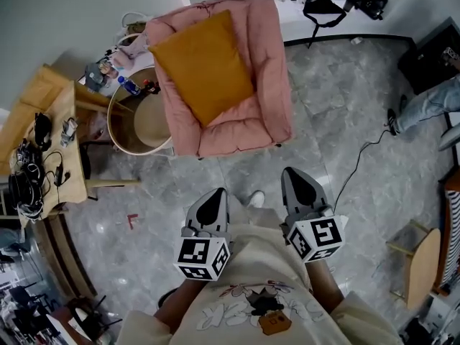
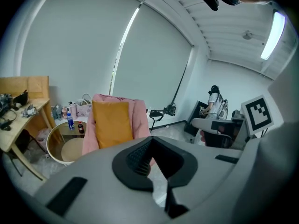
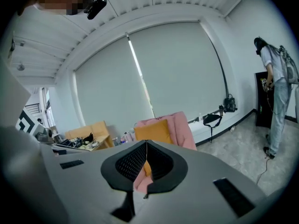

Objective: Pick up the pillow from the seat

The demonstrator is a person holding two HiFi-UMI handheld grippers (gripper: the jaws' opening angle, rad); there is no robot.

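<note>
Head view: pillow on the seat, both grippers shut and well short of it

The orange pillow (image 1: pixel 203 67) lay propped on the pink armchair (image 1: pixel 269 56). Its lower edge rested on the seat cushion and its upper part leaned into the backrest, so the padding alone kept it tilted. Nothing touched it. Just beside the chair stood a round side table (image 1: pixel 136 121) with bottles near its far rim, and farther left a wooden desk (image 1: pixel 50 113) carried headsets and cables. That clutter probably made the open grey floor (image 1: pixel 330 121) in front of the seat the sensible line of approach.

The left gripper (image 1: pixel 218 192) and the right gripper (image 1: pixel 292 175) were held low against the person's body, side by side, both pointing toward the chair and well apart from it. Each gripper's own view showed its two jaws drawn together at the tips with nothing between them and the pillow small in the distance beyond. The pose read as a carrying stance for walking up, not a reach. By my judgement the pick had not yet begun: the jaws would need to part before meeting the soft, bulky cushion.
</note>
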